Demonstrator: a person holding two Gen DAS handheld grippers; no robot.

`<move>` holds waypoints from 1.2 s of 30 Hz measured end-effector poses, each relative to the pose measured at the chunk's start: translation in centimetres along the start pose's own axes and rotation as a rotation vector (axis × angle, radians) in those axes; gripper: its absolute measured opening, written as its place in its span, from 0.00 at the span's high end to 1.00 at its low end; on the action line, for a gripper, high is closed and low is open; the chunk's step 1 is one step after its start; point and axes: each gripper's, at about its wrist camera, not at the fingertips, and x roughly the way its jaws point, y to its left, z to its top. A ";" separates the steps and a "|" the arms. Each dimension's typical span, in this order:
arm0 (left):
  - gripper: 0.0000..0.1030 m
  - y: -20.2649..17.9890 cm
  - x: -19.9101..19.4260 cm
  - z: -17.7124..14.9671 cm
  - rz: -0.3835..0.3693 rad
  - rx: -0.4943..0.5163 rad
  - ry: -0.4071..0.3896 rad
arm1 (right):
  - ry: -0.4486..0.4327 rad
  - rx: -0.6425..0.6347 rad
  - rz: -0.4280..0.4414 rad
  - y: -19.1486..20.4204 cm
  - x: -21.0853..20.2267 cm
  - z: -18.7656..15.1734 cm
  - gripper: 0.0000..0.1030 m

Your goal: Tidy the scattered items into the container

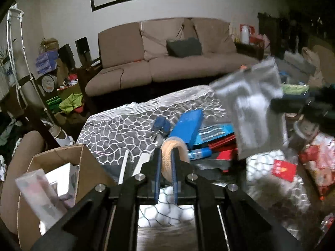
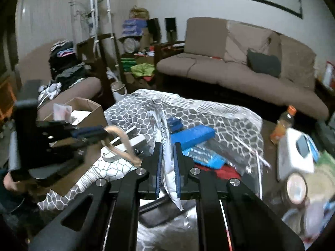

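Observation:
My left gripper (image 1: 166, 149) is shut on a tan fabric ring (image 1: 167, 161), held above the table; it also shows in the right wrist view (image 2: 100, 136) with the ring (image 2: 123, 146) hanging from it. My right gripper (image 2: 167, 146) is shut on a silver-white foil pouch (image 2: 165, 142), seen edge-on; the same pouch (image 1: 253, 108) hangs blurred at the right of the left wrist view. An open cardboard box (image 1: 88, 167) sits at the lower left with a white box and a clear packet inside; it also shows in the right wrist view (image 2: 92, 108). A blue box (image 1: 188, 125) lies among scattered items.
A table with a grey honeycomb-patterned cloth (image 1: 117, 129) carries blue packets (image 2: 205, 156), a small blue toy car (image 2: 174, 123), red items (image 1: 284, 169) and an orange-capped bottle (image 2: 282, 123). A white jug (image 2: 297, 152) is at the right. A brown sofa (image 1: 167, 62) stands behind.

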 end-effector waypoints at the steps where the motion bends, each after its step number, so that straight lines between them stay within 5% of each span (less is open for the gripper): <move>1: 0.99 0.1 -0.5 -0.2 -0.005 0.001 -0.001 | -0.001 0.016 -0.001 0.3 -0.5 -0.6 0.90; 12: 0.97 0.7 -6.2 -2.6 -0.057 0.012 -0.017 | -0.033 0.170 -0.020 1.3 -5.3 -5.4 0.90; 14: 0.79 -0.1 -6.0 -5.1 -0.036 0.017 -0.030 | -0.043 0.185 -0.032 1.5 -6.5 -6.0 0.90; 16: 0.44 -1.0 -5.1 -6.9 -0.062 0.014 -0.039 | -0.054 0.217 -0.032 1.5 -7.4 -6.4 0.90; 19: 0.23 -2.1 -2.6 -8.5 -0.061 0.054 -0.045 | -0.049 0.228 -0.038 1.3 -7.6 -6.8 0.90; 26: 0.19 -3.3 8.5 -9.4 -0.111 0.067 0.150 | 0.088 0.170 -0.049 0.7 -4.8 -8.3 0.97; 29: 0.19 -3.2 10.2 -9.7 -0.142 0.034 0.187 | 0.172 0.130 -0.053 0.4 -3.1 -9.1 0.97; 31: 0.19 -3.9 10.7 -9.9 -0.155 0.051 0.201 | 0.228 0.102 -0.056 0.1 -1.9 -9.7 0.93; 36: 0.19 -4.2 12.8 -10.2 -0.161 0.027 0.240 | 0.408 0.213 -0.045 -3.1 1.9 -12.7 0.44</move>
